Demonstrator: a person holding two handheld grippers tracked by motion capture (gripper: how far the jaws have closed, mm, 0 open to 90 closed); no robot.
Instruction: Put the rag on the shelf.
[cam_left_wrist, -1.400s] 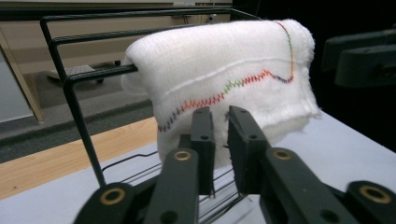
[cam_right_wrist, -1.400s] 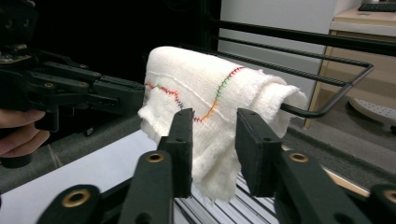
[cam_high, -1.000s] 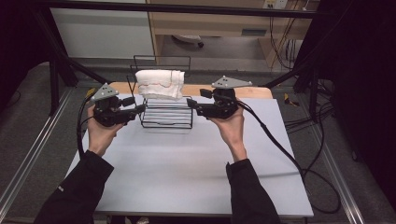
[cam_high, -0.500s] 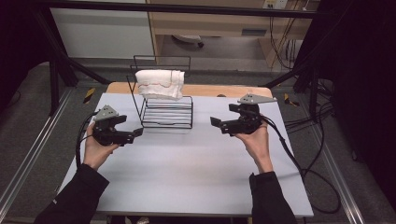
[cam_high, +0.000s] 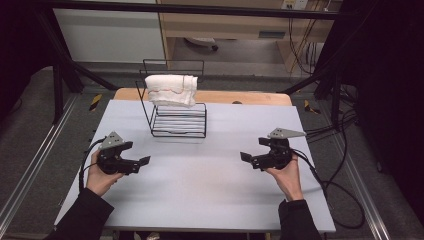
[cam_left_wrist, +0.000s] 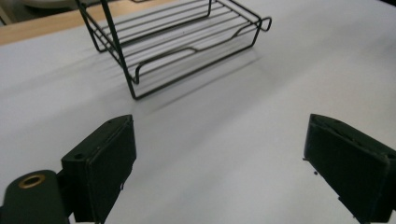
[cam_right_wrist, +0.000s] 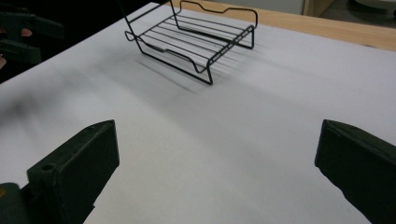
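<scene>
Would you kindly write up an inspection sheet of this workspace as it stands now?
Surface: pale grey table top, bare around the rack; wooden strip along its far edge.
Job's things: black wire rack standing upright; folded white towel on its upper tier.
Clutter: nothing seen.
Grippers: left gripper and right gripper, both open, empty, hand-held near the table's sides.
Cables: one trails from each gripper; the right cable loops off the table.
Surroundings: dark frame posts, grey floor, wooden cabinet behind.
</scene>
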